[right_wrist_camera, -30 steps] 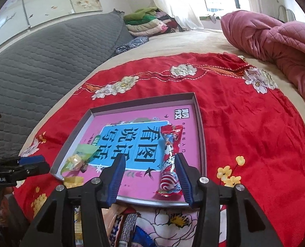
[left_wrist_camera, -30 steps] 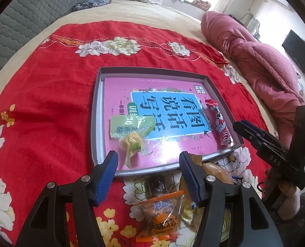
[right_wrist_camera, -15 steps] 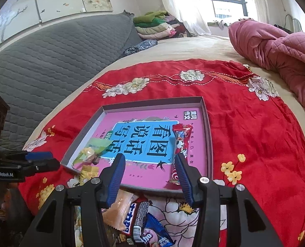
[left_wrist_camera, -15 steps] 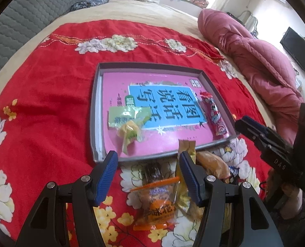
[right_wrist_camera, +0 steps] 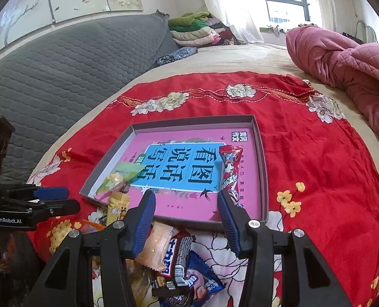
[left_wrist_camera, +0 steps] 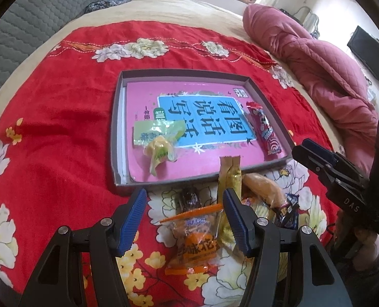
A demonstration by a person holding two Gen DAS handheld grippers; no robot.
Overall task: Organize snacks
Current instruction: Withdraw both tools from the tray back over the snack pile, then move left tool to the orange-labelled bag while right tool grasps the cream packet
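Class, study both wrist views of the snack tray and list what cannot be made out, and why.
- Snack pile, right wrist view: lower packets cut off by the bottom edge and hidden behind the right hand-held gripper.
- Gold packet, left wrist view: lower part hidden behind the left hand-held gripper.
- Book in the tray: small print too small.

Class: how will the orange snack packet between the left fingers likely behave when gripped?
The orange snack packet looks like thin glossy film, so probably light, crinkly and slippery. Its flat sealed ends would likely flop, and it shouldn't roll.
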